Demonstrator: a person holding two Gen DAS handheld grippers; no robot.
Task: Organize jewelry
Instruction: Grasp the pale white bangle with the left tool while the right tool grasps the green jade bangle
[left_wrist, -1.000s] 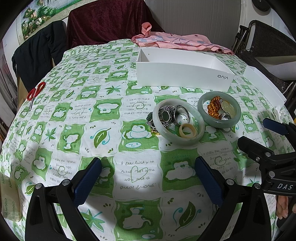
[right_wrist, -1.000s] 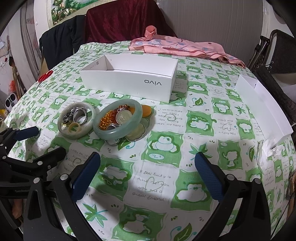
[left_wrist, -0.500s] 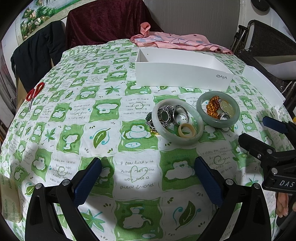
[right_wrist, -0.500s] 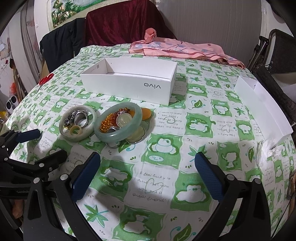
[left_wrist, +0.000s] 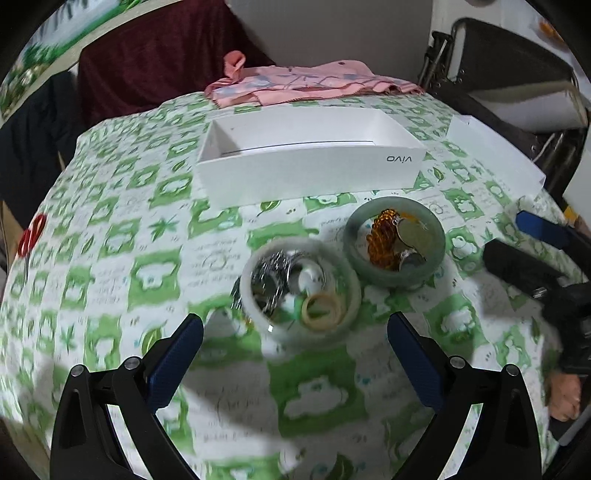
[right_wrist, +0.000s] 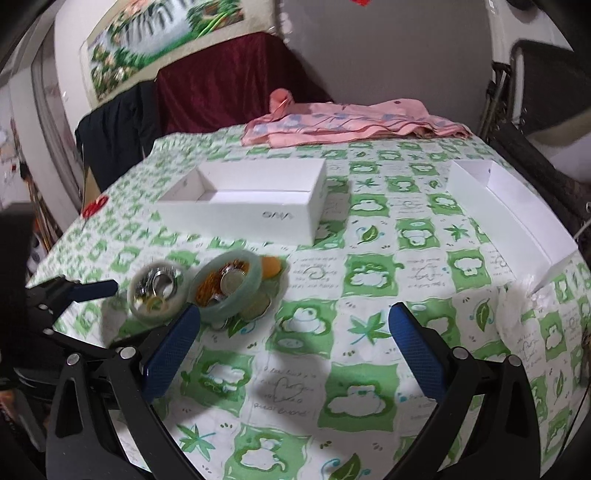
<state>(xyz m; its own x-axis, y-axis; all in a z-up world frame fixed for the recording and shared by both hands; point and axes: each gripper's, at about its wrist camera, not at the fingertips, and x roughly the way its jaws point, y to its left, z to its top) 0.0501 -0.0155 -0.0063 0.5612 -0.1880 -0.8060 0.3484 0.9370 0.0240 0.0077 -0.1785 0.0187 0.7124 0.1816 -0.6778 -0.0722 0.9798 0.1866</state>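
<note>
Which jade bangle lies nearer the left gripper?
The paler bangle ringing the silver pieces, just ahead of the open left gripper; the darker bangle holds amber beads.

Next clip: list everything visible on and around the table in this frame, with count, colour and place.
Jade bangles: 2, pale green and darker green, side by side near the table front, with small jewellery inside each.
Amber beads: 1 cluster, orange, inside the darker bangle.
Cream ring: 1, inside the pale bangle.
White boxes: 2, open; "vivo" box behind the bangles, another at the right edge.
Tablecloth: 1, green and white.
Pink cloth: 1, far edge.
Scissors: 1, red-handled, left edge.
Left tongs: open, empty.
Right tongs: open, empty.
</note>
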